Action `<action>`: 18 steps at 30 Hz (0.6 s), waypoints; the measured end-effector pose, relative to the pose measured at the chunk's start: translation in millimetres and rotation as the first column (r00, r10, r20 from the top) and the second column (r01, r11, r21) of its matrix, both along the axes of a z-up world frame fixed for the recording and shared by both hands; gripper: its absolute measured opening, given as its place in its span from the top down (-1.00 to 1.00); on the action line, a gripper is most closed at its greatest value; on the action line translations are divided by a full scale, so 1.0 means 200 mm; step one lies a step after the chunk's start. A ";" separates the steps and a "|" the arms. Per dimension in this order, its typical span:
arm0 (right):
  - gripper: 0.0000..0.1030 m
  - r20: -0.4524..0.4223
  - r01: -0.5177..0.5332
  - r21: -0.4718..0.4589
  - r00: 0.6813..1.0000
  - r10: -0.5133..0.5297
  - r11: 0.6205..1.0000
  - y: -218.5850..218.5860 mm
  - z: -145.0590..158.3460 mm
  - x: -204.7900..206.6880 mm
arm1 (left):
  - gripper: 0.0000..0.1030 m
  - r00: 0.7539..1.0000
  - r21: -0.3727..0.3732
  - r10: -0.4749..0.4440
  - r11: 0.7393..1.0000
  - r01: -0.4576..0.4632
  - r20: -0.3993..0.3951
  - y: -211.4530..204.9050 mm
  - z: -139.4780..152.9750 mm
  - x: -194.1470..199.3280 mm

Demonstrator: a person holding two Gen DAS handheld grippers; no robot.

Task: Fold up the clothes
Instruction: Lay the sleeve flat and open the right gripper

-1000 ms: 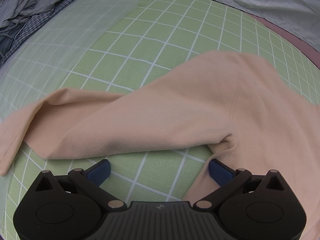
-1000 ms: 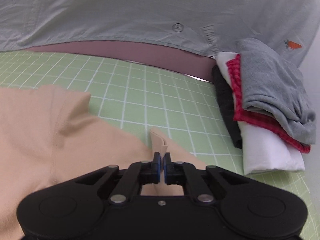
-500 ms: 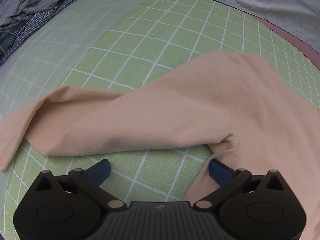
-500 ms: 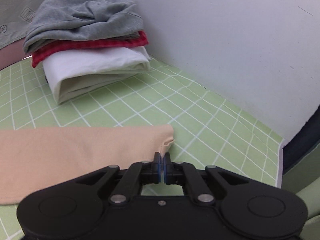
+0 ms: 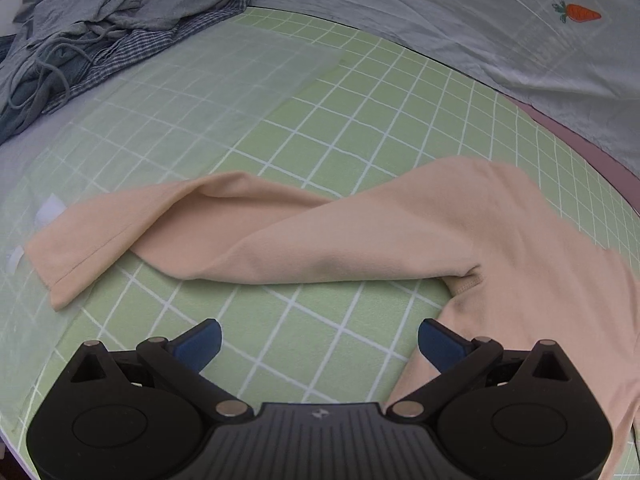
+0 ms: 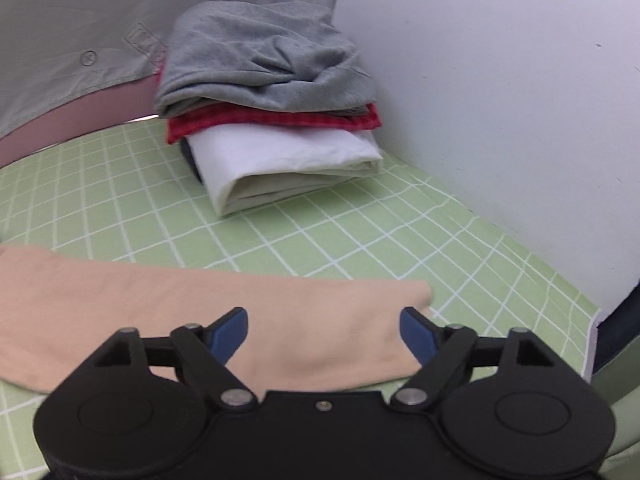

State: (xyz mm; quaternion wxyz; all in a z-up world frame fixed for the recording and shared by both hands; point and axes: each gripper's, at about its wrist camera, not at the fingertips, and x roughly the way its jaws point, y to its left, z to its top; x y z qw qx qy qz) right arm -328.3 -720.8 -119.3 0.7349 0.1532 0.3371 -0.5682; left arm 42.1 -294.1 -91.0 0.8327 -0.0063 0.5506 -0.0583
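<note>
A peach long-sleeved top lies on the green checked mat. One sleeve stretches left across the mat in the left wrist view, its cuff at the left. My left gripper is open and empty just in front of the armpit seam. In the right wrist view the other sleeve lies flat, its cuff end to the right. My right gripper is open just above that sleeve, holding nothing.
A stack of folded clothes, grey on red on white, stands by the white wall. A heap of unfolded grey and checked clothes lies at the far left. A grey carrot-print sheet runs along the back. The mat's edge is at the right.
My right gripper carried the sleeve end out to the right, then opened and let it go; the sleeve now lies flat. My left gripper stayed open and pulled back a little.
</note>
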 end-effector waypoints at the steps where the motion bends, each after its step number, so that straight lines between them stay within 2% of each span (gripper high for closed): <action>1: -0.95 0.020 -0.036 0.009 0.999 0.036 0.999 0.04 0.01 0.04 | -1.00 1.000 0.008 0.016 1.000 -0.016 0.003 0.06 0.01 0.00; 5: -1.00 0.105 -0.213 0.072 0.973 0.205 0.974 0.28 0.04 0.22 | -1.00 0.996 0.058 0.085 0.995 -0.084 -0.008 0.35 0.02 -0.04; 10: -1.00 0.135 -0.404 0.118 0.912 0.388 0.907 0.62 0.02 0.42 | -1.00 0.988 0.076 0.149 0.986 -0.147 -0.032 0.66 -0.01 -0.05; 15: -1.00 0.111 -0.477 0.166 0.879 0.464 0.863 0.94 -0.03 0.56 | -0.97 0.991 0.111 0.132 0.985 -0.129 -0.021 0.85 -0.01 -0.02; 18: -1.00 0.087 -0.487 0.180 0.873 0.480 0.855 1.09 -0.04 0.64 | -0.84 0.995 0.140 0.099 0.985 -0.096 -0.015 0.95 -0.02 0.03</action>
